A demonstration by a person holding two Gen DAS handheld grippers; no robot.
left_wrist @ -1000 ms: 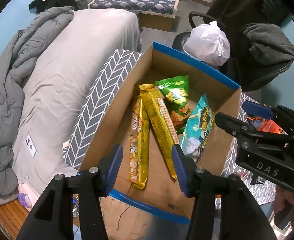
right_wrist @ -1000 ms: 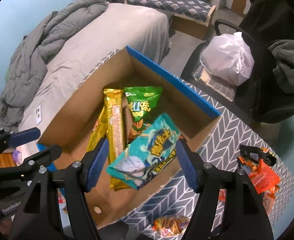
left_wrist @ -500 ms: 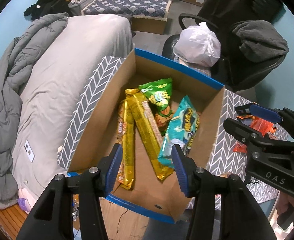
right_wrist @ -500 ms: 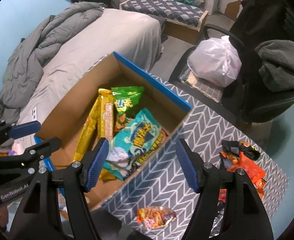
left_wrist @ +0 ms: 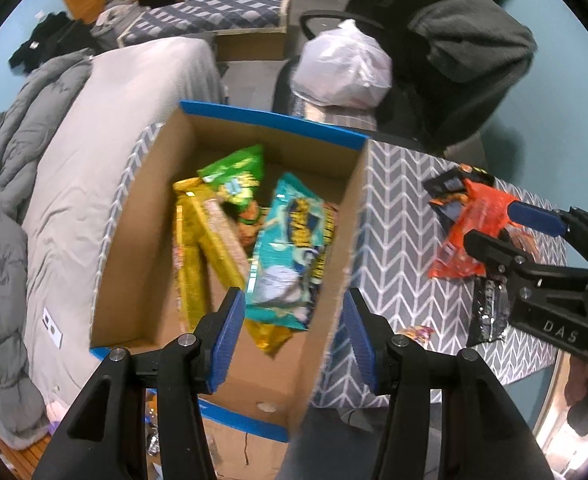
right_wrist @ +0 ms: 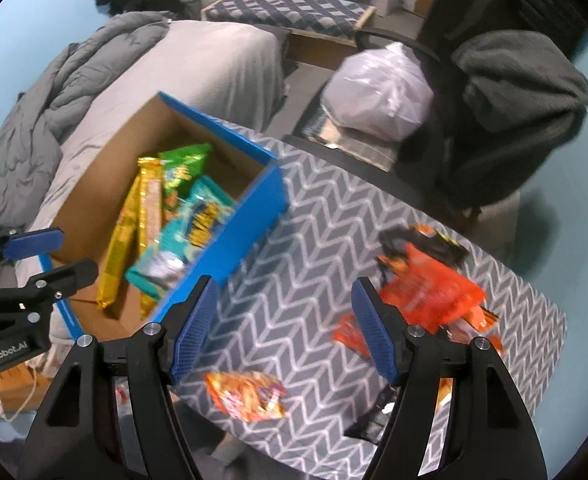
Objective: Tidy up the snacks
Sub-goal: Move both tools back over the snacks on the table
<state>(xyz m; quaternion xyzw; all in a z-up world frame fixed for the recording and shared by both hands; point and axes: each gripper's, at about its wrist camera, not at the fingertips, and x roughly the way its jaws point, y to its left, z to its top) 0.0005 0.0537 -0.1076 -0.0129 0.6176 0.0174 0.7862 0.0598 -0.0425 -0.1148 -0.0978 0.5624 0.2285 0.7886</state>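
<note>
Snacks sit in two places. A box (left_wrist: 229,380) in the middle of the left wrist view holds a green bag (left_wrist: 235,184), yellow packs (left_wrist: 191,264) and a teal bag (left_wrist: 289,256). On the patterned table (right_wrist: 294,280), an orange bag (right_wrist: 430,288) lies at the right of the right wrist view, and a small snack pack (right_wrist: 247,394) lies low in the middle. The left gripper (left_wrist: 289,340) hangs over the box, partly open and holding nothing. The right gripper (right_wrist: 283,330) hangs over the table, partly open and holding nothing too.
</note>
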